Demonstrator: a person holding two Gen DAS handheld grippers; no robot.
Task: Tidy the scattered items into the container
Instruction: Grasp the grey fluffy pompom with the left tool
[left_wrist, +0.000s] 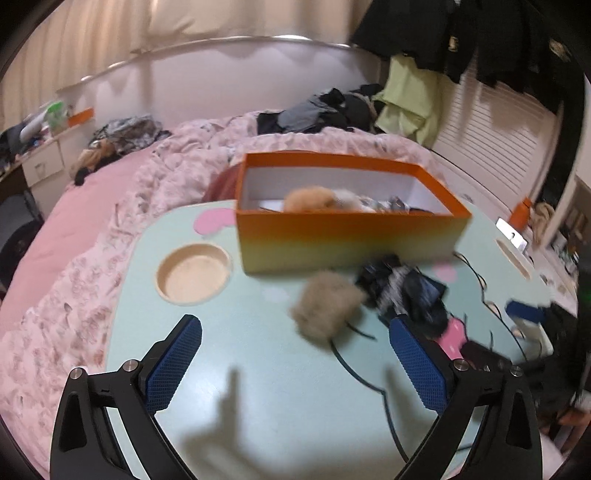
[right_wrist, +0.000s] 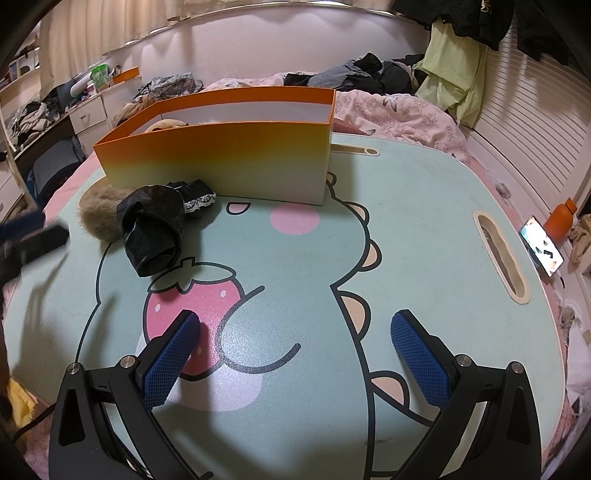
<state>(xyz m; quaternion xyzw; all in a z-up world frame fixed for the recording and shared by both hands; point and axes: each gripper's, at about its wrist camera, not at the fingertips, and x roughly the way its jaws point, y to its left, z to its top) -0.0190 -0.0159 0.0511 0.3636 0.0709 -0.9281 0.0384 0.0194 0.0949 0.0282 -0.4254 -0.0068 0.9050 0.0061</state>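
Nearest in the left wrist view, the left gripper (left_wrist: 293, 365) hangs over the pale green table (left_wrist: 258, 369) with its blue-padded fingers spread wide and nothing between them. In the right wrist view the right gripper (right_wrist: 293, 363) is likewise spread wide and empty, hovering above the pink strawberry (right_wrist: 192, 299) printed on the table (right_wrist: 424, 236). Beyond the left gripper, just right of centre, a tan fur ball (left_wrist: 327, 308) lies on the table, and touching its right side is a crumpled black bag (left_wrist: 421, 295) with a bit of black-and-white lace; the right wrist view shows the same fur ball (right_wrist: 98, 214) at the far left, partly covered by the black bag (right_wrist: 153, 229), with the lace piece (right_wrist: 197, 197) behind the bag and against the box. A round recess (left_wrist: 194, 273) is sunk into the table to the left. Farther back stands the open orange box (left_wrist: 347, 236), its sides fading to pale yellow; inside are another tan fluffy thing (left_wrist: 310, 197) and some darker items too blurred to name. At the far right edge of the table a phone (right_wrist: 541, 245) leans with its screen lit, beside an orange bottle (right_wrist: 561, 221). Behind all this is a bed with a pink flowered quilt (left_wrist: 140, 192) and heaped dark clothes (left_wrist: 325, 110). No writing or brand can be read anywhere.
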